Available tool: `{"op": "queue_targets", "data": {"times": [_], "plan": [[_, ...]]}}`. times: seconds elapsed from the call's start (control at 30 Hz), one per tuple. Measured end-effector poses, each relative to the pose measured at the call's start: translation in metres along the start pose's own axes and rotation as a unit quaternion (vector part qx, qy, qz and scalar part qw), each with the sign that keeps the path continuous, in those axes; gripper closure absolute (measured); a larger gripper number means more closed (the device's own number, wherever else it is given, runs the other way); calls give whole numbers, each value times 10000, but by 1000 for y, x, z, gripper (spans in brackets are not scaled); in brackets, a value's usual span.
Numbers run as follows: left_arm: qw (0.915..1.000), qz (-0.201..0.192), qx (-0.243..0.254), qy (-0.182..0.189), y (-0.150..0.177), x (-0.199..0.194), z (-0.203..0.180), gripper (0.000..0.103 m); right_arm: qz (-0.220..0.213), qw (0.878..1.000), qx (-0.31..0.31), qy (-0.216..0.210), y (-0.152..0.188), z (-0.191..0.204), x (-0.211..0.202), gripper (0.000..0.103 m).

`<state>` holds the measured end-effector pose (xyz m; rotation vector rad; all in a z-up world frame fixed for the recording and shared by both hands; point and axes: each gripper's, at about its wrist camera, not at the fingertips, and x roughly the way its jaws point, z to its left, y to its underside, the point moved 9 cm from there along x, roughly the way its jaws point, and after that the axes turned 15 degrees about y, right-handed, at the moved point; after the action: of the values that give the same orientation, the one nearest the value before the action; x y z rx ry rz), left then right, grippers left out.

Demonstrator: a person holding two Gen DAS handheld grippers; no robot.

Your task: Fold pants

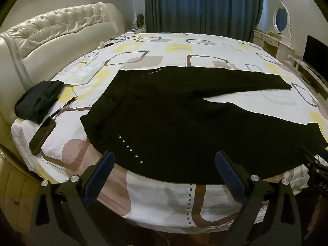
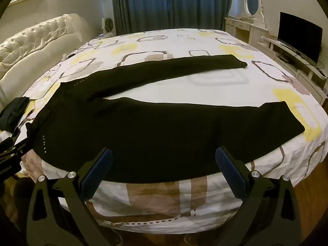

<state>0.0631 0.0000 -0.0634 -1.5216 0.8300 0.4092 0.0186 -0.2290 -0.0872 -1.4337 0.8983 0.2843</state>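
Bedroom light is dim, and the bed with its patterned sheet fills both views. On it the black pants lie flat and unfolded, waistband toward the headboard, the two legs splayed apart toward the foot. I judge no fold has begun. My left gripper hangs over the near hip, jaws wide apart with nothing between them; my right gripper hangs over the near leg, jaws equally apart and empty. Next I would pinch the near waist corner and near hem and carry them across onto the far leg. Beyond that leg the sheet is bare, giving room. To the left lie a phone and a folded dark garment, near the waistband, so I would keep my left sweep clear of them.
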Motion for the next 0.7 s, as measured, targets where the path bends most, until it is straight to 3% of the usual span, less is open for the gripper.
{"op": "queue_targets", "data": {"times": [0.7], "plan": [[9999, 116, -74, 47, 6, 3, 3, 5, 74, 10000, -13, -26, 3, 0, 2, 2]]}}
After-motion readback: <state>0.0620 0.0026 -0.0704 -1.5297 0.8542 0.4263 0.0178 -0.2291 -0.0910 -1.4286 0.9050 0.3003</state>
